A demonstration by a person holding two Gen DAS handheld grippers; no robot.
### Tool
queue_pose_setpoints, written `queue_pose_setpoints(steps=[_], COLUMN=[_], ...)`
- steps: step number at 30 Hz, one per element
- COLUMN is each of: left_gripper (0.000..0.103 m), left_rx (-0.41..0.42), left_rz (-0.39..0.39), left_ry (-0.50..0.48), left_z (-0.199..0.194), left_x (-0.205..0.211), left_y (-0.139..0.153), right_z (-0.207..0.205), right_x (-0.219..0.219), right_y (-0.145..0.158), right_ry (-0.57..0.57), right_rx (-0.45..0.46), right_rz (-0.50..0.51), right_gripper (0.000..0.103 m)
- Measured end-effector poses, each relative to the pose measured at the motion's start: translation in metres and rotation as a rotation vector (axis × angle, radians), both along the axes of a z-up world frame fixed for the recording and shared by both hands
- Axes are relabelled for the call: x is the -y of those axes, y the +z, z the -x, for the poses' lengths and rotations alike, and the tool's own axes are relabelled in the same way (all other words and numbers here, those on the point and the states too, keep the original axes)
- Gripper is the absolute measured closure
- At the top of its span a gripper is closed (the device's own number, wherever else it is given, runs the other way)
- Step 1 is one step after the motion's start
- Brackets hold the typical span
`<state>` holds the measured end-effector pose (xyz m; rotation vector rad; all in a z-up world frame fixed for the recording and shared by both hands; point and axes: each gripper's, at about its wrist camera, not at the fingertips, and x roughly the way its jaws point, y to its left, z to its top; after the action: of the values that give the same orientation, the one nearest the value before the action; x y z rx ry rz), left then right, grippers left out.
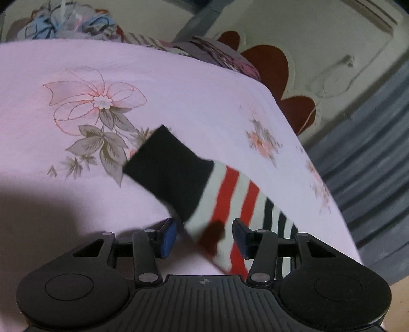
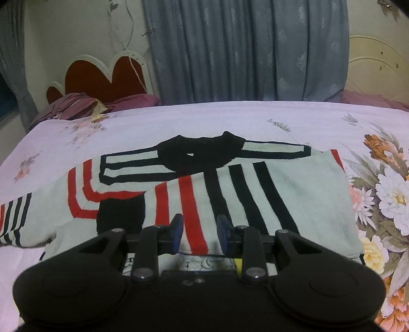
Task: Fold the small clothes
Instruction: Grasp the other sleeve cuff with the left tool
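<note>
the sleeve (image 1: 204,194) looks blurry, and its far end hides behind the left gripper (image 1: 204,238). the sweater (image 2: 255,194) bottom hides behind the right gripper (image 2: 200,236).

There is one striped sweater (image 2: 268,194) on one bed sheet (image 2: 179,120), near its middle. Two grippers are seen, the left gripper (image 1: 204,237) and the right gripper (image 2: 200,235). One pile of clothes (image 1: 71,23) lies past the far edge. One red headboard (image 2: 102,74) stands behind.
</note>
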<state>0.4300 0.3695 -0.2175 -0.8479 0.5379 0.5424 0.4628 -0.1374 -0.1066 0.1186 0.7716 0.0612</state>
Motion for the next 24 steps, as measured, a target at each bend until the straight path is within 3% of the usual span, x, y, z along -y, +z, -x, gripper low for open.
queue_pose_setpoints(steps=[5, 10, 16, 24], left_gripper=[0.063, 0.096, 0.098, 0.098], left_rx=[0.03, 0.016, -0.049, -0.038], left_rz=[0.026, 0.027, -0.109, -0.238], left_ry=[0.025, 0.042, -0.003, -0.06], left_z=[-0.013, -0.02, -0.04, -0.054], left_x=[-0.009, -0.022, -0.006, 0.025], left_y=[-0.006, -0.013, 0.0, 0.033], right_z=[-0.002, -0.002, -0.002, -0.007], right_x=[-0.003, -0.004, -0.002, 0.009], right_y=[0.003, 0.007, 0.008, 0.004], right_ry=[-0.035, -0.051, -0.059, -0.061], right_rx=[-0.001, -0.003, -0.006, -0.009], right_rz=[0.019, 0.039, 0.054, 0.048], right_gripper=[0.075, 0.074, 0.074, 0.074])
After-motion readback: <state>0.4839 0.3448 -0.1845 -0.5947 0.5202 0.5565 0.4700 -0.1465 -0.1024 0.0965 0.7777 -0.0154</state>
